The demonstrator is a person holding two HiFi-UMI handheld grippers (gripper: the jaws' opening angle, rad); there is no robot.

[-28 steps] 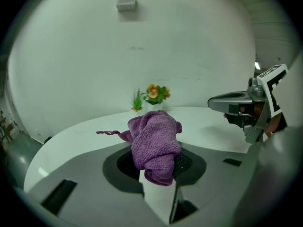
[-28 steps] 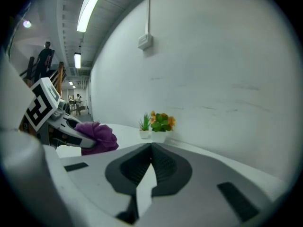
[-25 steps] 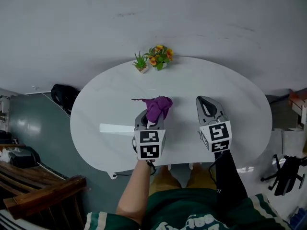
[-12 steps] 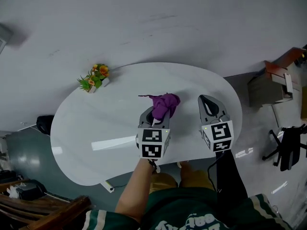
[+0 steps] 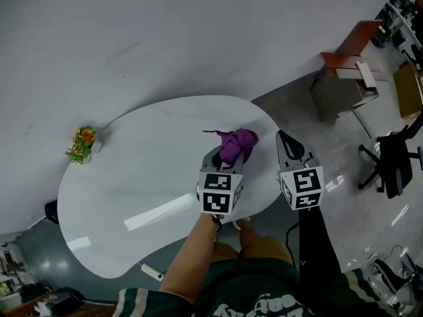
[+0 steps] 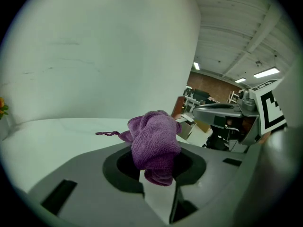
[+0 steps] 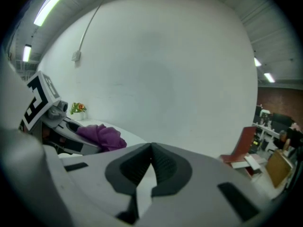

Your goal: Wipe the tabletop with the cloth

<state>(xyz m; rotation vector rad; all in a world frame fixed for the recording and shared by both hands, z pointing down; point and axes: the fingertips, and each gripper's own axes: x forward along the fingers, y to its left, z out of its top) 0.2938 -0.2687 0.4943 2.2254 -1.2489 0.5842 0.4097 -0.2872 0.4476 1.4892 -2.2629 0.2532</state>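
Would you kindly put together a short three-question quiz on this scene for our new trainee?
1. True or false: the right gripper holds the cloth.
2. Which colour is the cloth? A green, B purple, C white.
3. Short answer: what stands on the table, away from both grippers?
Key: 1 false, the left gripper holds it; 2 B; 3 the potted plant.

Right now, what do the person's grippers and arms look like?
The left gripper and right gripper are grey, tapering to dark-padded jaws; each carries a white cube with black square markers. The right arm wears a black sleeve; the left arm is bare. The shirt is green with white trim.
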